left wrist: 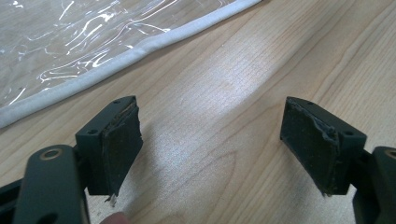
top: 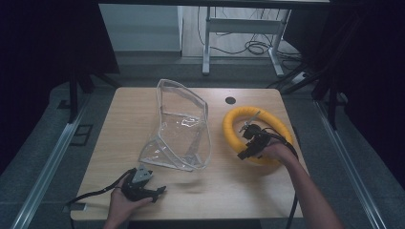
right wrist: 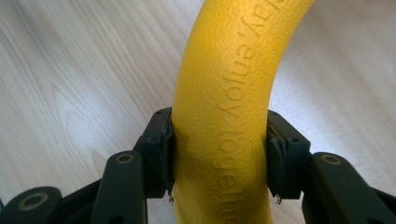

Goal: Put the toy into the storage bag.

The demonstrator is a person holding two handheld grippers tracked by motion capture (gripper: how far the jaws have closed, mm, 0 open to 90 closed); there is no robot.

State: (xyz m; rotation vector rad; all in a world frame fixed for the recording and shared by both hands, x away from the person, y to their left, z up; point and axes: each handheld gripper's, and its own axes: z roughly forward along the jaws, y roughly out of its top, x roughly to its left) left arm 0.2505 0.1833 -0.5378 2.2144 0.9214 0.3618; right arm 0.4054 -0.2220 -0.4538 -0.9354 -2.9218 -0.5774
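Clamping the yellow foam ring (right wrist: 224, 116) across its tube, right gripper (top: 251, 143) has jaws closed on the ring's near arc, pads pressing both sides. Ring sits at the table's (top: 143, 102) right side, directly ahead of that gripper; the tube runs straight away between the jaws, then curves right. Embossed lettering runs lengthwise along the tube. Clear plastic bag (top: 179, 129) stands left of the ring, mouth up, well apart. Left gripper (top: 143, 187) rests on the table near edge, jaws wide, empty, bag's white piping (left wrist: 116, 56) just ahead. Right hand nearer; judging a lift toward the bag.
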